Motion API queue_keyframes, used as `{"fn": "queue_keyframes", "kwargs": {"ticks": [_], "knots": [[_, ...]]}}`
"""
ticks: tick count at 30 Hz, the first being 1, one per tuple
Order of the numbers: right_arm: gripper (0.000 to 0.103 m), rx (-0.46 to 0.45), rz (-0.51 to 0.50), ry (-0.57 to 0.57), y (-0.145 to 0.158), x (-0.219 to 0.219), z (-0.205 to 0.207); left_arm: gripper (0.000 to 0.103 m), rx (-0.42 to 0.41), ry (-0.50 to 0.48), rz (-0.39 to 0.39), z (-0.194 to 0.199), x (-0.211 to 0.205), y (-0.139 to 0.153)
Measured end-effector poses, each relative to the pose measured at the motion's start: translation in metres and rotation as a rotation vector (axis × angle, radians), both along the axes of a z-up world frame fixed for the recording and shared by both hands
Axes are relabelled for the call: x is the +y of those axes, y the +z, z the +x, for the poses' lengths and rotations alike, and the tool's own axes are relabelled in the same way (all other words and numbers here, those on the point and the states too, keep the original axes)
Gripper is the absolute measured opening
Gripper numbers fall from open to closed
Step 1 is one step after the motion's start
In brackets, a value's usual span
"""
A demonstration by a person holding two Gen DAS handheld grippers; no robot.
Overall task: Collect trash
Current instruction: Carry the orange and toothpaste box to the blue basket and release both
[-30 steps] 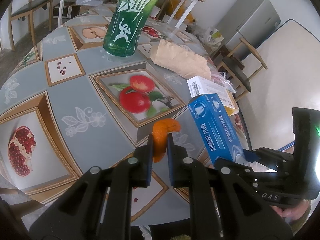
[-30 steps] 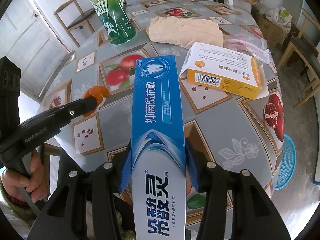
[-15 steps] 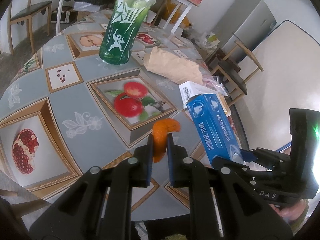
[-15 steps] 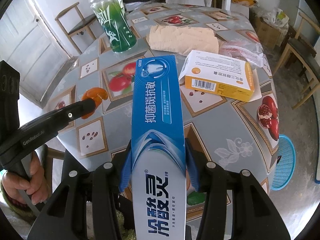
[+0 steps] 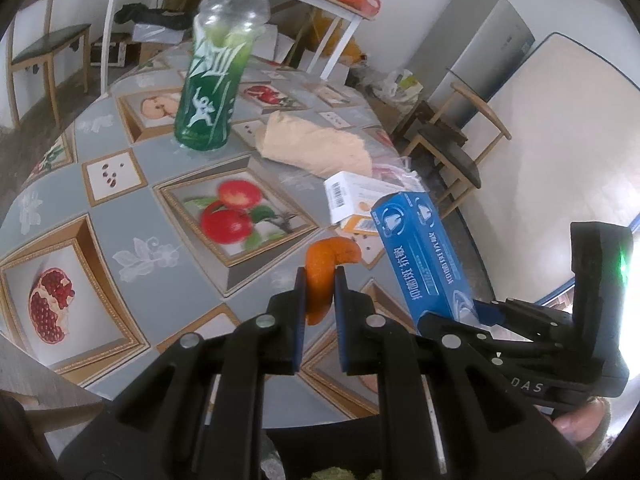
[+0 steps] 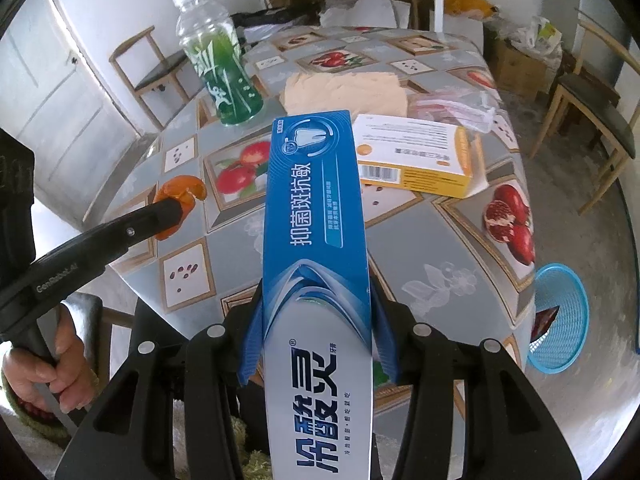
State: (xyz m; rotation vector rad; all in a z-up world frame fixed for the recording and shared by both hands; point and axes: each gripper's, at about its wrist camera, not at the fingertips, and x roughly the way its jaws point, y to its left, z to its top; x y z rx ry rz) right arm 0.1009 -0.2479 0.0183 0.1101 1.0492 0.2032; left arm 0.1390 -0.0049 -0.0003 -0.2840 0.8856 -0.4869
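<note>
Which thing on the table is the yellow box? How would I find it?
Start at the table with fruit pictures. Past the tip of the blue toothpaste box held by the right gripper, the yellow box lies flat. It alone has a white top, yellow sides and a barcode.

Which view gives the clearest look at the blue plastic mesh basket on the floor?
The right wrist view: the blue plastic mesh basket stands on the floor beside the round table, rim and mesh wall visible. The left wrist view does not show it.
</note>
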Motion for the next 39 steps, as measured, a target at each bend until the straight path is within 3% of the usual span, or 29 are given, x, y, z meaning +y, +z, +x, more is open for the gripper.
{"fn": "queue_keyframes", "kwargs": {"ticks": [8,12,16,22,27,32,39], "knots": [[0.046,-0.053,0.052,-0.114,0.009,-0.050,-0.025,0.011,-0.043,-0.084,0.021,-0.009,-0.036,0.020],[0.046,-0.090,0.068,-0.240,0.017,-0.097,-0.046,0.011,-0.057,-0.178,0.011,-0.010,-0.068,0.031],[0.046,-0.130,0.081,-0.456,0.022,-0.170,-0.087,0.011,-0.059,-0.309,-0.007,-0.009,-0.119,0.042],[0.046,-0.122,0.173,-0.753,0.001,-0.275,-0.157,0.011,0.014,-0.560,-0.003,-0.004,-0.223,0.040],[0.046,-0.066,0.316,-0.893,-0.042,-0.335,-0.189,0.011,0.185,-0.702,0.009,0.007,-0.311,0.009],[0.046,-0.003,0.467,-0.920,-0.089,-0.369,-0.179,0.011,0.322,-0.759,0.070,0.023,-0.383,-0.029],[0.048,0.068,0.549,-0.932,-0.132,-0.419,-0.111,0.013,0.339,-0.770,0.172,0.046,-0.458,-0.059]]}}
